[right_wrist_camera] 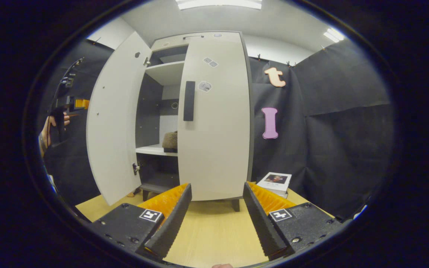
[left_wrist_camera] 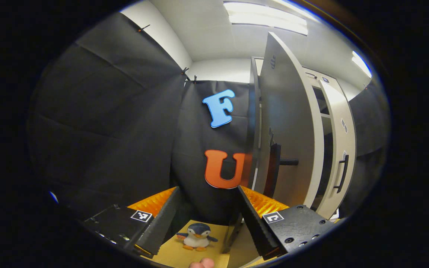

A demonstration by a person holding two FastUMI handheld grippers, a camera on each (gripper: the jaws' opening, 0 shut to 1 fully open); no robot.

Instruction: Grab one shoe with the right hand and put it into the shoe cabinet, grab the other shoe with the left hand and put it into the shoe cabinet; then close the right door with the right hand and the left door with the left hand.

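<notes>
Now the right door (right_wrist_camera: 214, 115) looks shut and a shoe (right_wrist_camera: 170, 141) sits inside — both claws released, empty — left claw (left_wrist_camera: 207, 219) must swing the left door (right_wrist_camera: 112, 123) closed.

No legible text: stickers on the cabinet's right door (right_wrist_camera: 214, 123) and the book (right_wrist_camera: 275, 182) cover are too small.
</notes>
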